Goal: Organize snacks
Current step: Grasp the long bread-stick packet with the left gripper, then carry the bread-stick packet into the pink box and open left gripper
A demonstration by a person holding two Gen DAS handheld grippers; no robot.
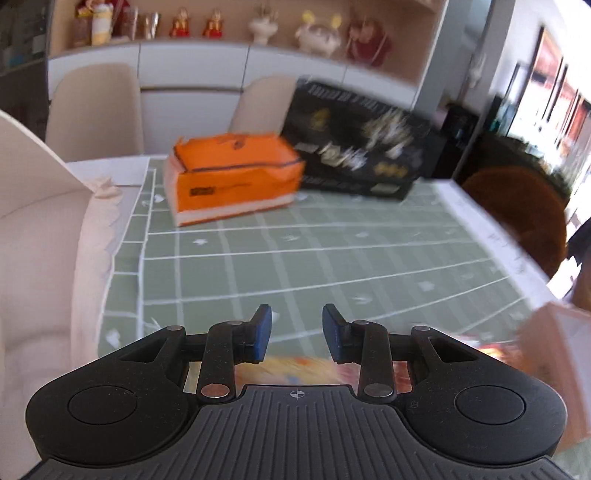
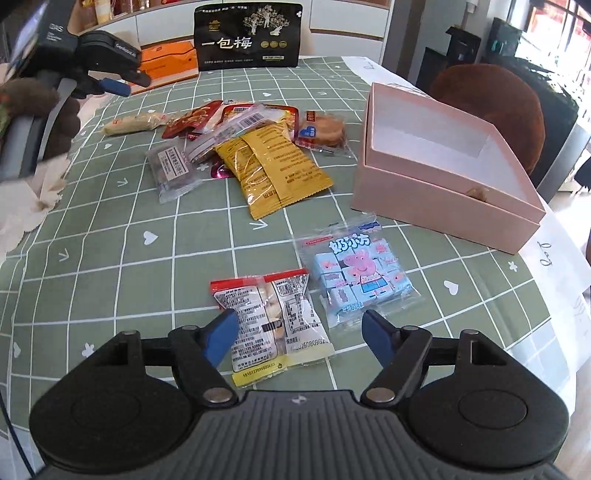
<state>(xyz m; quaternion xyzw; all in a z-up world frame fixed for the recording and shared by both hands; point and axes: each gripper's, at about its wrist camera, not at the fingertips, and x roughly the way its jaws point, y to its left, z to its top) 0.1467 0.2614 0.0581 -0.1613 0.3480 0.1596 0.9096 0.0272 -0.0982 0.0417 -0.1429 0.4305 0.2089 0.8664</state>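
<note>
In the right wrist view my right gripper (image 2: pixel 301 341) is open and empty, low over a clear packet with a red top (image 2: pixel 273 317). A blue cartoon-pig packet (image 2: pixel 360 273) lies just right of it. A pile of snacks lies further back, with a yellow packet (image 2: pixel 273 170), a grey packet (image 2: pixel 171 166) and a biscuit packet (image 2: pixel 321 129). An open pink box (image 2: pixel 439 192) stands at the right. My left gripper (image 1: pixel 297 332) is open and empty above the cloth; it also shows at the far left of the right wrist view (image 2: pixel 114 86).
A green checked tablecloth (image 2: pixel 147 258) covers the table. An orange tissue pack (image 1: pixel 232 177) and a large black bag (image 2: pixel 247 35) stand at the far edge. A brown round seat (image 2: pixel 491 107) is beyond the right edge. Chairs and a shelf stand behind.
</note>
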